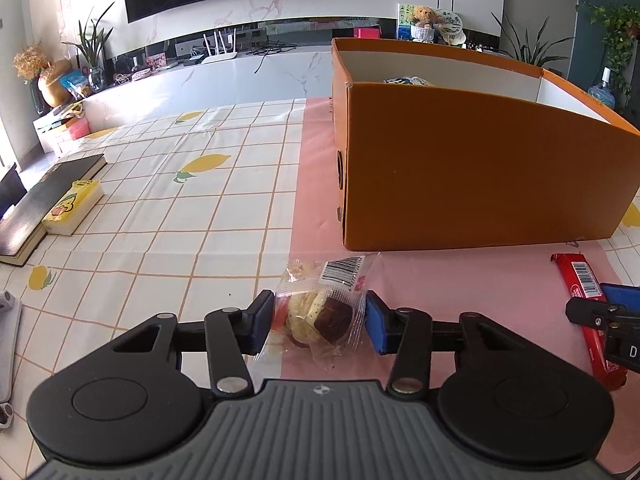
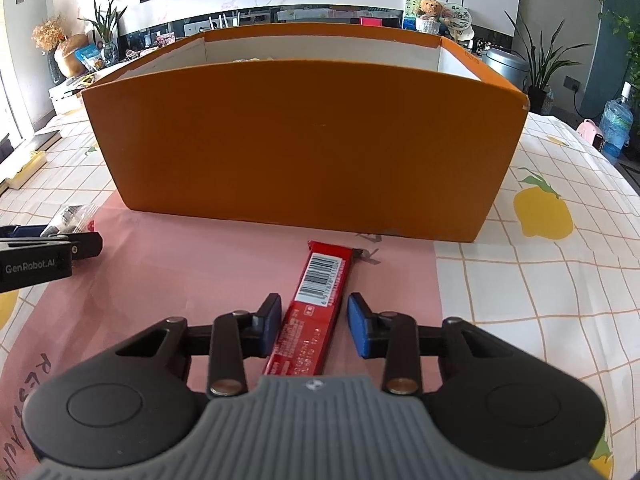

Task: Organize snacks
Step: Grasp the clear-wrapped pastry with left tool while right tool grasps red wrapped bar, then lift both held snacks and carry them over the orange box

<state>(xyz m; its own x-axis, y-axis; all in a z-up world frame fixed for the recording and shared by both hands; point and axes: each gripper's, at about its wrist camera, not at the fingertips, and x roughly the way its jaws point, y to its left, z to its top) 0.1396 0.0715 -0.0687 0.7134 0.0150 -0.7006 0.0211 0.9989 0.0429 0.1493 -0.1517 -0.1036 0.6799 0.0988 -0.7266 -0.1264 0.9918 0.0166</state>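
Snacks sit on the pink mat before our orange box [image 2: 304, 140]: left gripper [image 1: 320, 322] pinches the wrapped pastry [image 1: 320, 304], right gripper [image 2: 313, 326] narrowly straddles the red bar [image 2: 316, 300], unpinched; next, lifting both in.

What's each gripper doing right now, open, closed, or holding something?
Left gripper: shut on the clear-wrapped pastry, still on the table.
Right gripper: open around the red snack bar; a gap shows at its right pad.

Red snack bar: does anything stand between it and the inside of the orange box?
Only the near wall of the orange box, just beyond the red snack bar, which must pass over it. Nothing else visible.
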